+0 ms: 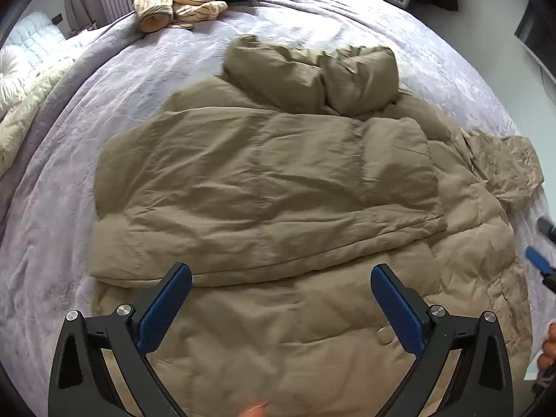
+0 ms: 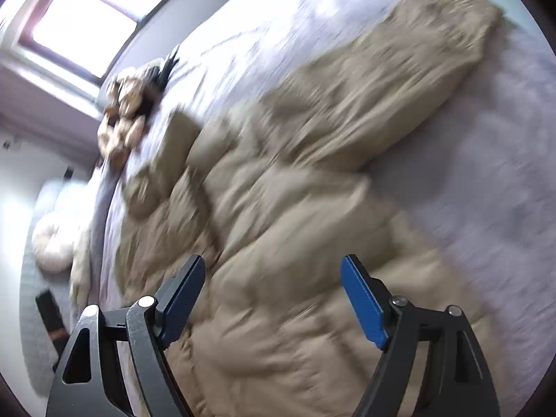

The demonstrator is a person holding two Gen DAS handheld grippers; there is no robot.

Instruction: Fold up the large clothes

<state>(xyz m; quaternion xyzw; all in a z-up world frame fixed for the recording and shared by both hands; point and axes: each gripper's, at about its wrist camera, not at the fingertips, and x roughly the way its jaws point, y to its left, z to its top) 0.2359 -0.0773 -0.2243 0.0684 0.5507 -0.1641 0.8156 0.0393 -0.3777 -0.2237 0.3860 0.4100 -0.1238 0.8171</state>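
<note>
Puffer jacket spread on the bed, one sleeve already folded across.

The tan puffer jacket (image 1: 271, 187) is laid flat on the lavender bedspread (image 1: 104, 80), hood (image 1: 309, 73) at the far end, so that panels can be folded over one another; the left sleeve (image 1: 243, 208) is seen lying across the body. The left gripper (image 1: 280, 290) is held above the near hem, jaws apart and empty. The right gripper (image 2: 272, 288), likewise spread wide with nothing between the pads, is held over the jacket's right side, the unfolded right sleeve (image 2: 410, 80) stretching away in a blurred view.

Lilac-covered bed (image 1: 104, 80), tan puffer jacket (image 1: 264, 180) spread flat, striped clothes heap (image 1: 184, 0) at far edge
</note>
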